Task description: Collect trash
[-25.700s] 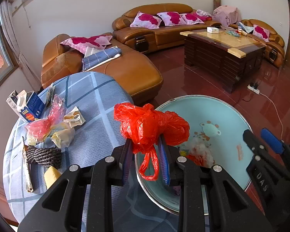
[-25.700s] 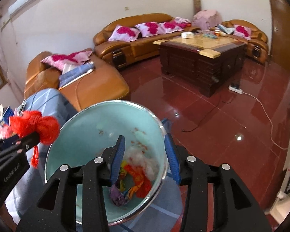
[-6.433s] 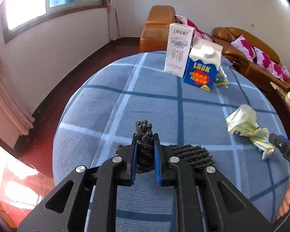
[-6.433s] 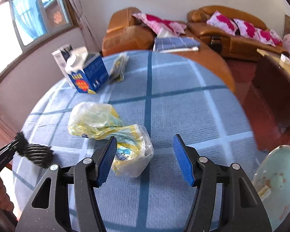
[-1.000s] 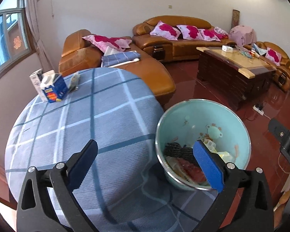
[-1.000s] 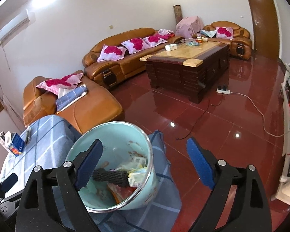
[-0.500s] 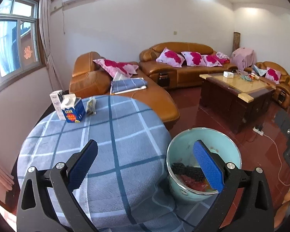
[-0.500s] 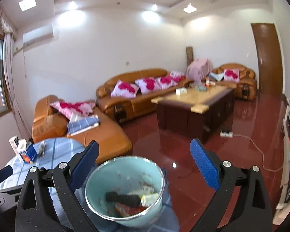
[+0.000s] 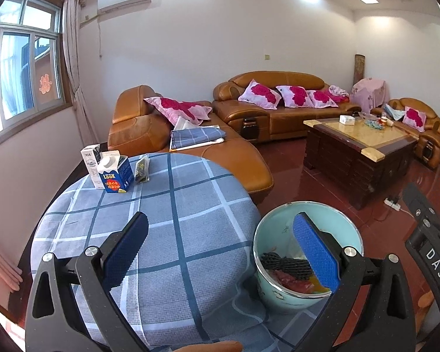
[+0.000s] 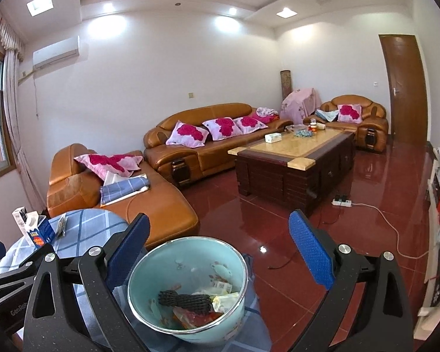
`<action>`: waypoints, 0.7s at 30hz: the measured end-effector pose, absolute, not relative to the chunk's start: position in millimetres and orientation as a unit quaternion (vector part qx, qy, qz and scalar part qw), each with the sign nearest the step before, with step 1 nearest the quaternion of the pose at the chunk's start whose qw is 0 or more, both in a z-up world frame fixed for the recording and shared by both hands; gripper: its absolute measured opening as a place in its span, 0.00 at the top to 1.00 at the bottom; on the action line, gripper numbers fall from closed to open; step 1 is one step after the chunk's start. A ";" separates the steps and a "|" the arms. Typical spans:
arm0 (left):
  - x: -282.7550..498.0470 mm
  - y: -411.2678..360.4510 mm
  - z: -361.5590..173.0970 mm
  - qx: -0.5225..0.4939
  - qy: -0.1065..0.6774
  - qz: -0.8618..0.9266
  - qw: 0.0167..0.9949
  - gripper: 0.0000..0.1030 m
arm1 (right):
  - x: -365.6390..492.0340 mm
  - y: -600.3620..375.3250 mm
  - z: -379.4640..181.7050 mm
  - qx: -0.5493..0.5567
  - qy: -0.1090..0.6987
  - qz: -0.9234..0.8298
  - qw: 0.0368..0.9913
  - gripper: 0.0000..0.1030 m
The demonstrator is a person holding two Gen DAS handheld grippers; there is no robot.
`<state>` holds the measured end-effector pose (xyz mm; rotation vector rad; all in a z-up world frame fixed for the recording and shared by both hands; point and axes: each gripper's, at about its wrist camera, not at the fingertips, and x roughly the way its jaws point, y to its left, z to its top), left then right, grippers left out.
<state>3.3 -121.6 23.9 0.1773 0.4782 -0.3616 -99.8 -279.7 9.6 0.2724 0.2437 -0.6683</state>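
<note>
A pale turquoise basin point(image 9: 281, 220) point(image 10: 149, 258) stands at the right edge of the round table's blue checked cloth point(image 9: 173, 211). Inside it lie a black foam net point(image 9: 287, 264) point(image 10: 187, 300), red plastic and yellowish wrappers. My left gripper point(image 9: 220, 249) hovers wide open above the table and basin, holding nothing. My right gripper point(image 10: 217, 252) is also wide open, raised over the basin and empty. A blue milk carton point(image 9: 116, 173) point(image 10: 39, 231), a white carton point(image 9: 90, 157) and a dark foil packet point(image 9: 142, 170) stand at the table's far left.
Orange leather sofas point(image 9: 190, 140) with pink cushions stand behind the table. A dark wooden coffee table point(image 9: 358, 152) point(image 10: 293, 161) sits on the glossy red floor, with a power strip and cable point(image 10: 341, 203) beside it. A brown door point(image 10: 404, 88) is far right.
Both grippers have risen and tilted up, so the basin and table look smaller and lower. Over the last seconds the black net and the yellow wrapper went from the table into the basin.
</note>
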 end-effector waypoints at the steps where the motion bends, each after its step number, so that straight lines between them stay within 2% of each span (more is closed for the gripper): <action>1: 2.9 -121.9 23.1 0.089 0.236 -0.178 0.951 0.06 | -99.5 -279.8 8.8 0.134 0.120 -0.326 0.928 0.09; 21: 2.1 -122.8 21.8 0.090 0.235 -0.175 0.952 0.06 | -98.3 -279.1 8.2 0.136 0.121 -0.327 0.927 0.09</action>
